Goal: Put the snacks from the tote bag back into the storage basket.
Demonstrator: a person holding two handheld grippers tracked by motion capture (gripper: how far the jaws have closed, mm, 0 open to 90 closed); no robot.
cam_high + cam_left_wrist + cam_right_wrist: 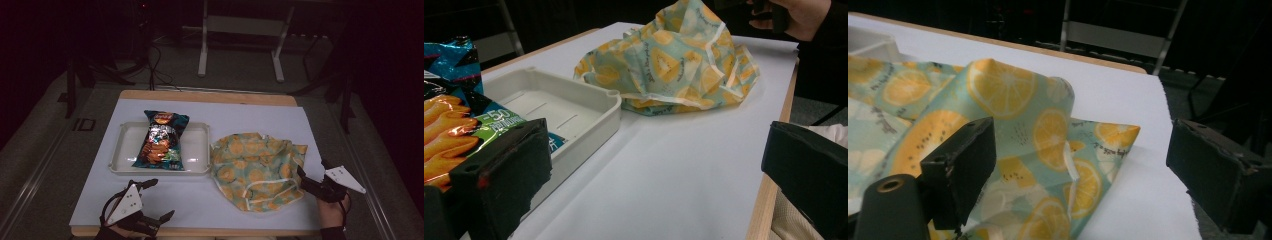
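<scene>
A crumpled cloth bag printed with orange slices (pixel 255 167) lies on the right half of the white table (pixel 200 205). A blue bag of chips (pixel 162 140) rests in a shallow white tray (pixel 197 150) to the left of it. My left gripper (pixel 160 200) is open at the near left edge, just in front of the tray (pixel 574 107), with nothing between its jaws. My right gripper (pixel 312 172) is open at the cloth bag's right edge; in the right gripper view one jaw lies over the cloth (pixel 1013 115) and the other stands off to the side.
The table's wooden rim (pixel 210 95) shows at the far edge. Behind it a white metal frame (pixel 240 40) stands on the floor among cables. A grey rail (pixel 30 185) runs along the left side.
</scene>
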